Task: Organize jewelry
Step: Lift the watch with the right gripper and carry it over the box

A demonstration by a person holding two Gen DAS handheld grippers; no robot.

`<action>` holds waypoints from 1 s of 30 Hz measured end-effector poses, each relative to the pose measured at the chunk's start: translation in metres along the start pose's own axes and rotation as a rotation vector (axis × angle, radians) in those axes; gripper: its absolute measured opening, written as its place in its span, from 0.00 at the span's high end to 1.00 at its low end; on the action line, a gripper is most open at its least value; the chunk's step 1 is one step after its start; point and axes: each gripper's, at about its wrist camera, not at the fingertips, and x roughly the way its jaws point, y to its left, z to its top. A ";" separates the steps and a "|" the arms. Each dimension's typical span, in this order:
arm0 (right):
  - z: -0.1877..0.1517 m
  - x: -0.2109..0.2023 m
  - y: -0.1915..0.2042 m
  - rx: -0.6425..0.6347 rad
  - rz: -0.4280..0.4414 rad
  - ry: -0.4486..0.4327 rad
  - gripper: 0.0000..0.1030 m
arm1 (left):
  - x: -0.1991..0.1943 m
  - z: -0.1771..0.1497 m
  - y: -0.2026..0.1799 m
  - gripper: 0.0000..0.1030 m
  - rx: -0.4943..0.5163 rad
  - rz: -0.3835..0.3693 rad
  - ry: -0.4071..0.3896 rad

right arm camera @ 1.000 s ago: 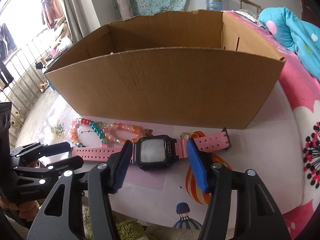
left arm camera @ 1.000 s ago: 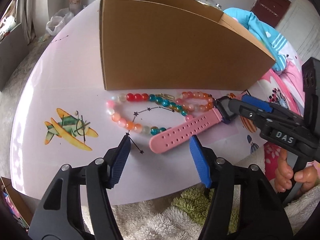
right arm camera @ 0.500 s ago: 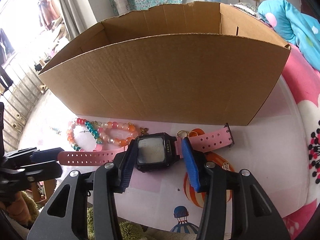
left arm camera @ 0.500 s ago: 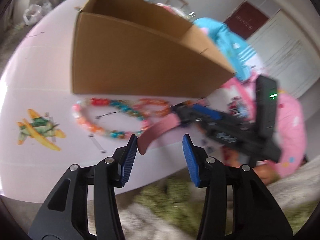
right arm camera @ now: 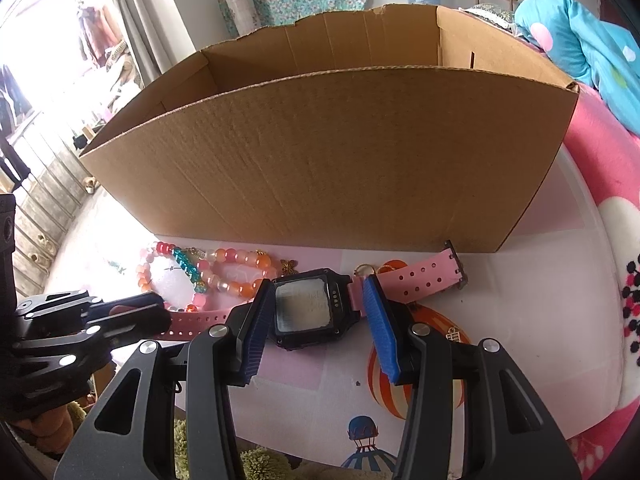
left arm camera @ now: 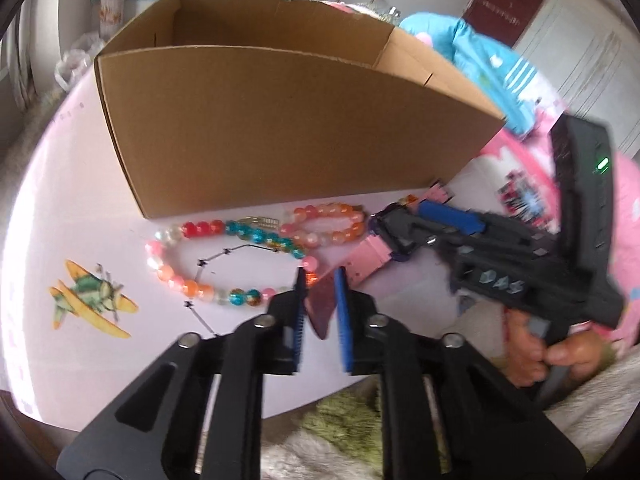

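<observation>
Nothing visibly lies in the cardboard box [right arm camera: 340, 152] yet: the right tongs [right arm camera: 316, 320] pinch the pink watch [right arm camera: 306, 306] by its case, the left tongs [left arm camera: 320, 300] are closing on its strap, and the bead bracelets [left arm camera: 240, 256] wait on the worktop [left arm camera: 72, 208].

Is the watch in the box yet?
No. The watch lies on the table in front of the box, its case between the right gripper's pads.
</observation>
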 end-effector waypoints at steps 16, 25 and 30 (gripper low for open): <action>0.009 -0.015 -0.096 0.269 0.032 -0.030 0.56 | 0.002 0.002 0.000 0.95 0.049 0.056 0.019; 0.009 0.004 -0.103 0.285 0.103 0.034 0.78 | 0.005 0.001 0.000 0.95 0.040 0.056 0.025; 0.009 0.002 -0.101 0.282 0.127 0.018 0.92 | 0.004 0.003 0.000 0.95 0.040 0.053 0.008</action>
